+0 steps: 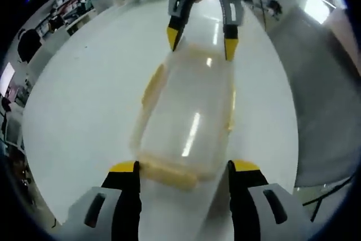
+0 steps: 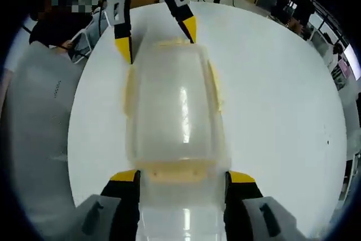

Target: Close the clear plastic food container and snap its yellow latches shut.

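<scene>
My left gripper [image 1: 183, 170] and right gripper [image 2: 181, 176] gaped wide, gripping nothing. The clear, rounded box [image 2: 175, 111] with yellow latches [image 2: 174, 171] sat between them on the glossy white table [image 2: 271, 100].

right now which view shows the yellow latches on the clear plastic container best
The right gripper view: the clear plastic food container sits square on, with yellow latches visible on several sides. The left gripper view shows it skewed, its latches paler.

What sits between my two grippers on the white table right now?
The clear plastic food container with yellow latches spans the stretch. In the right gripper view, the right gripper brackets its near end and the left gripper its far end.
</scene>
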